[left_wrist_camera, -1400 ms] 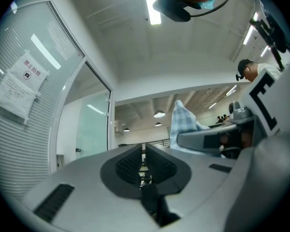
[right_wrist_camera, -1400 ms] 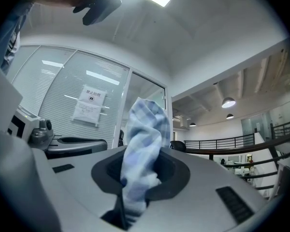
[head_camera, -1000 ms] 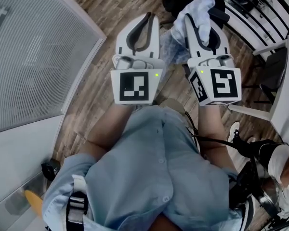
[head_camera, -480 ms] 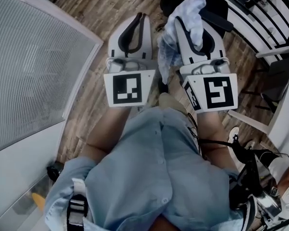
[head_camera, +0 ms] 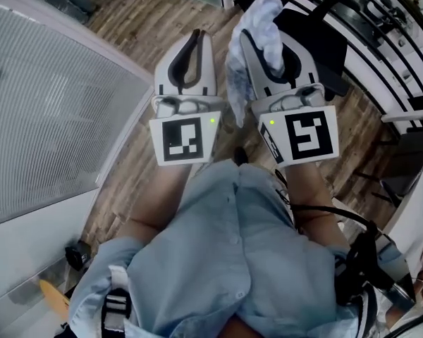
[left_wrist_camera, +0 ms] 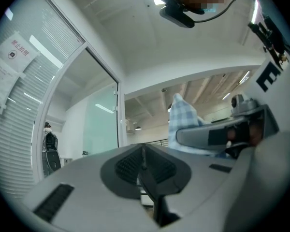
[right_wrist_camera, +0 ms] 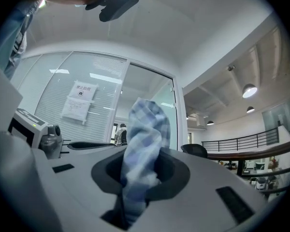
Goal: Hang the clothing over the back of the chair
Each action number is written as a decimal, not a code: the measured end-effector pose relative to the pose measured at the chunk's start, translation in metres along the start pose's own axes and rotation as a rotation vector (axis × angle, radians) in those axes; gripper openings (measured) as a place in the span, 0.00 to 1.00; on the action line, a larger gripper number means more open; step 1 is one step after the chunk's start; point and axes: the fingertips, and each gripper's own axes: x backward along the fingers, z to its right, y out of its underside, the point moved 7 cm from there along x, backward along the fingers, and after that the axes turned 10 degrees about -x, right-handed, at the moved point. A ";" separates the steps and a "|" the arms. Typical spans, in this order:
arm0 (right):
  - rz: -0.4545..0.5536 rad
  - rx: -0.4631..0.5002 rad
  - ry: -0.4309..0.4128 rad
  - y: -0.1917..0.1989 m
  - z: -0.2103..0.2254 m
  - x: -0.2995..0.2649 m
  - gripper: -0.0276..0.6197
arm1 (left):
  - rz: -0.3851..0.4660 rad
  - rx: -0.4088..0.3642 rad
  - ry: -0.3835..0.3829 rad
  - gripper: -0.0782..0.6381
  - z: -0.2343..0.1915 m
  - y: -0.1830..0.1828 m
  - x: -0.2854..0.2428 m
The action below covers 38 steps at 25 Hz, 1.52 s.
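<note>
The clothing [head_camera: 265,14] is a pale blue-and-white checked garment. It is bunched between the jaws of my right gripper [head_camera: 262,35], which is shut on it; a loose end hangs down between the two grippers. In the right gripper view the clothing [right_wrist_camera: 144,129] sticks up out of the right gripper [right_wrist_camera: 137,170]. My left gripper [head_camera: 194,36] is held level beside it. It is shut with nothing in it, and the left gripper [left_wrist_camera: 143,152] shows its jaw tips meeting. A black office chair [head_camera: 323,42] stands just beyond the right gripper, partly hidden behind it.
A glass partition with blinds [head_camera: 49,111] runs along the left. Wooden floor [head_camera: 151,20] lies below the grippers. Black railings and desks [head_camera: 388,27] line the right side. Another black chair [right_wrist_camera: 194,150] shows in the distance.
Both grippers have moved forward across the floor towards the black chair, which now looms larger ahead. The clothing stays in the right gripper, and the partition has slid back on the left.
</note>
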 end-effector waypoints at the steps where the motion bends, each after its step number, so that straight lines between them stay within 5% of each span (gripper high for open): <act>1: 0.002 0.002 -0.013 -0.001 0.005 -0.009 0.16 | 0.004 -0.006 -0.014 0.15 -0.003 0.000 -0.007; 13: -0.039 0.010 -0.063 0.018 0.033 -0.113 0.16 | -0.018 0.019 -0.069 0.15 -0.052 0.039 -0.079; 23: -0.058 0.044 0.006 0.032 0.058 -0.209 0.16 | 0.012 0.075 0.001 0.15 -0.105 0.082 -0.175; 38: -0.003 0.131 0.101 -0.004 0.121 -0.327 0.16 | 0.113 0.082 0.104 0.15 -0.153 0.093 -0.310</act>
